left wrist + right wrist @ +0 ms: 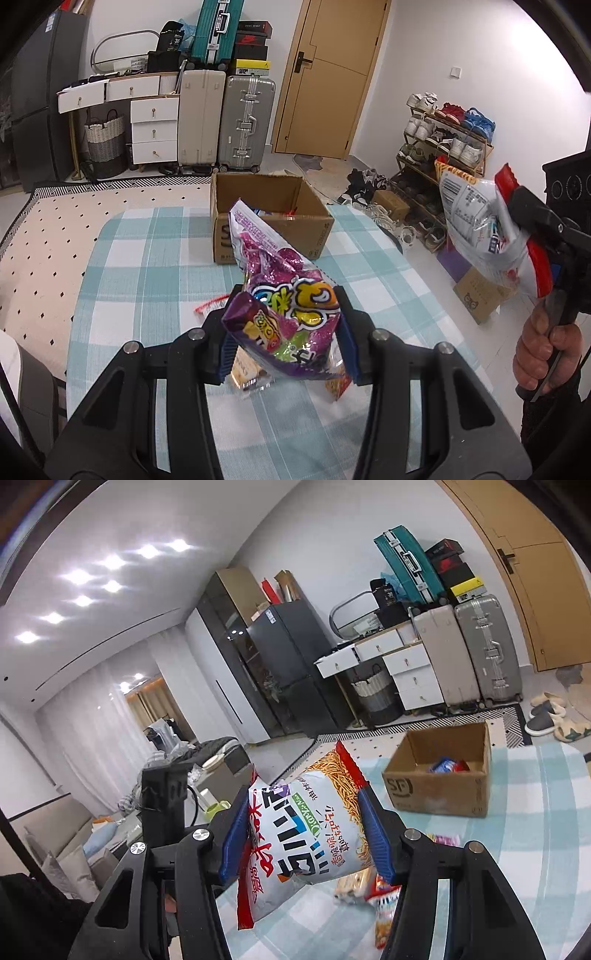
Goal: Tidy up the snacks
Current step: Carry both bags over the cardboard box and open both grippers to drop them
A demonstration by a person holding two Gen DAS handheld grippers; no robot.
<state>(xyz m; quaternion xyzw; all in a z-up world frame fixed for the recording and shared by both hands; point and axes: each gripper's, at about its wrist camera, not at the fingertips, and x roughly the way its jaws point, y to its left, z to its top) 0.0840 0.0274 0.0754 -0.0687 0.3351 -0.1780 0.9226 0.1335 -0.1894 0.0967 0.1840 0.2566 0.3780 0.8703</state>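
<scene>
**Two Snack Bags Aloft, Box Waiting at the Far Edge**

While both bags hang clear of the counter [122,258] with its blue-and-white checked cloth, each pair of tongs is clamped on its own load. At lower centre of the left wrist view, the left tongs [286,347] pinch a glittery purple snack bag [284,295] across its lower half, so the rest of the bag stands up and leans toward the cardboard box [266,221] just above it in the frame. That grip low on the pack looks chosen to leave the free end leading, ready to tip in. The right tongs [306,834] squeeze a white-and-red snack bag [303,834] across its width; it sits slanted, its printed picture of thin fried sticks uppermost. The same pack shows at the right edge of the left wrist view, with a barcode panel on its back and a person's hand [546,354] round the handle below.

The box stands open at the counter's far side, upper right in the right wrist view, with a blue-and-red packet [448,765] already inside. Its side carries the letters "SF". Both bags bear large Chinese lettering, upside down and not legible to me. A few loose packets [373,890] lie on the cloth beneath the tongs, so sorting seems part done.
</scene>
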